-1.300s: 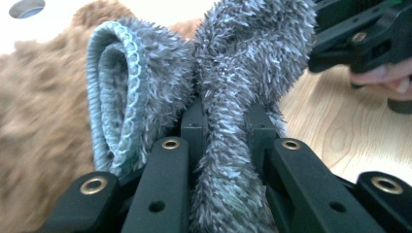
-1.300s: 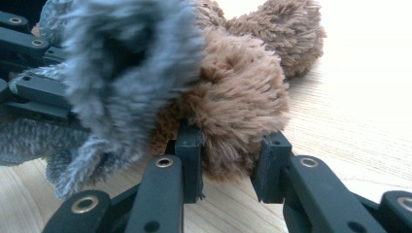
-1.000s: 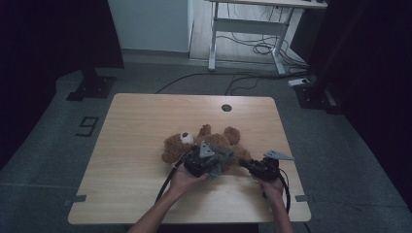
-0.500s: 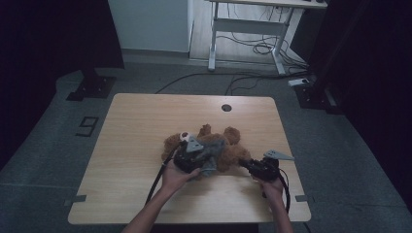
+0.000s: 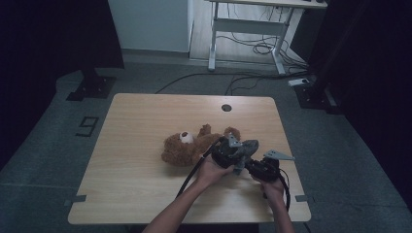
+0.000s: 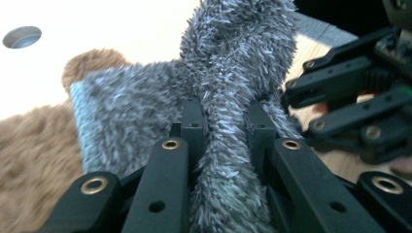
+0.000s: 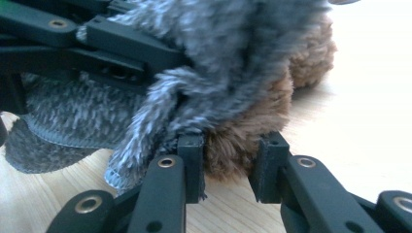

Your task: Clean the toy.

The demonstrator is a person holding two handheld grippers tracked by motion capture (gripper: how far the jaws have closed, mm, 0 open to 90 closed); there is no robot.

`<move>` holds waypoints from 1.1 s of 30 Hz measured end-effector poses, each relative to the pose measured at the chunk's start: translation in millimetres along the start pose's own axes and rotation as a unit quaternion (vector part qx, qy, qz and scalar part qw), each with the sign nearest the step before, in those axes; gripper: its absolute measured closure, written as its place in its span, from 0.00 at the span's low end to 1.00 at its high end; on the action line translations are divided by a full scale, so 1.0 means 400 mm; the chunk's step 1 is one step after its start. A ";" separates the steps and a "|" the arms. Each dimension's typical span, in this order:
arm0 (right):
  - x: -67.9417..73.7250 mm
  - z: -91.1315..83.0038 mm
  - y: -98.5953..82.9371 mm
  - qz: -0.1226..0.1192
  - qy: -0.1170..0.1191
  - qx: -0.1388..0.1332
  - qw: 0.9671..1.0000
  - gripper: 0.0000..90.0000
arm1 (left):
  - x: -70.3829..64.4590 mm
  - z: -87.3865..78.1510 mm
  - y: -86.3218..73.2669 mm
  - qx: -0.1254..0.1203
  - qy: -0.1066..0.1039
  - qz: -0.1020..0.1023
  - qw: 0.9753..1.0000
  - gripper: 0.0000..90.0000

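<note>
Left hand-held gripper [image 6: 223,145] pinches grey fuzzy cloth [image 6: 228,73]; right hand-held gripper [image 7: 231,160] clasps teddy bear [image 7: 252,131].

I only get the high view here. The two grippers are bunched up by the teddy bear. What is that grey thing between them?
Observer: A fuzzy grey garment, with a ribbed hem in the right gripper view.
Operator: Is anyone gripping it?
Observer: Yes, the left gripper has its jaws shut on a bunched fold.
Operator: And the other one?
Observer: The right gripper has its jaws around a brown furry part of the teddy bear, at the garment's edge.
</note>
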State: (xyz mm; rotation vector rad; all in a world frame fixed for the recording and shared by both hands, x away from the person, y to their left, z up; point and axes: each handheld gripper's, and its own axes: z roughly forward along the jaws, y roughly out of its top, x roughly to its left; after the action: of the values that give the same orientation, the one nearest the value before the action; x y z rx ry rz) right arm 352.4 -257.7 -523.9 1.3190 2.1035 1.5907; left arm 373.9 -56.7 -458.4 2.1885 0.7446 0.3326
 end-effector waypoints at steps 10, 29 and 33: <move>-0.003 -0.001 0.000 0.000 -0.002 -0.003 1.000 0.79 | 0.049 -0.071 -0.062 -0.005 0.025 -0.004 1.000 0.84; -0.017 0.002 -0.007 0.006 -0.001 -0.003 1.000 0.79 | 0.154 -0.181 -0.135 -0.008 0.084 -0.041 0.996 0.84; -0.018 0.001 -0.008 0.005 0.000 -0.002 1.000 0.78 | 0.193 -0.220 -0.178 -0.016 0.090 -0.060 0.994 0.84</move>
State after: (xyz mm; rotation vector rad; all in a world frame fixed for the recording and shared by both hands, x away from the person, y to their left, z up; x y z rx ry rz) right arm 355.4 -262.9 -529.3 1.3304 2.0967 1.5963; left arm 366.4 80.2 -454.2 2.0914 0.9581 0.4809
